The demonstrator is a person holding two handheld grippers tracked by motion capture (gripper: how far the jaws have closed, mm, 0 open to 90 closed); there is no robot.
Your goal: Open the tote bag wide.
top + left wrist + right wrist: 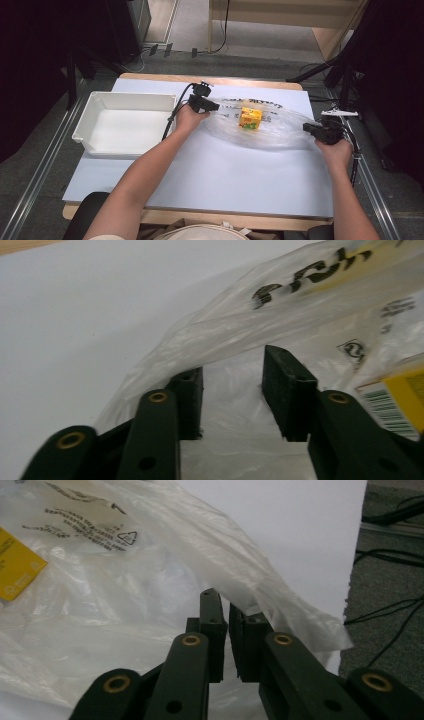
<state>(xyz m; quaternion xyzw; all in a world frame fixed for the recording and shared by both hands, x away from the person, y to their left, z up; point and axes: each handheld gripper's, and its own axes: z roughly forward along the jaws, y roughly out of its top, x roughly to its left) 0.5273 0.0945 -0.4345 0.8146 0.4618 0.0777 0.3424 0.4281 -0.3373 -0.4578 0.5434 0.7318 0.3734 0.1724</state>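
Note:
A clear plastic bag [280, 131] with black print lies across the far middle of the white table sheet [225, 170]. A yellow box [250, 119] sits inside it. My left gripper [212, 106] is at the bag's left end. In the left gripper view its jaws [232, 365] stand well apart over the crumpled film [225, 325], pressing nothing, with the box [400, 395] at the right. My right gripper [306, 127] is at the bag's right end. Its jaws [225, 605] stand a narrow slit apart, with the bag's edge [280, 600] draped at their tips.
A white plastic bin [85, 127] stands empty at the left of the table, close to my left forearm. Beyond the sheet's right edge, cables [390, 610] lie on the grey floor. A black stand [345, 75] rises at the far right.

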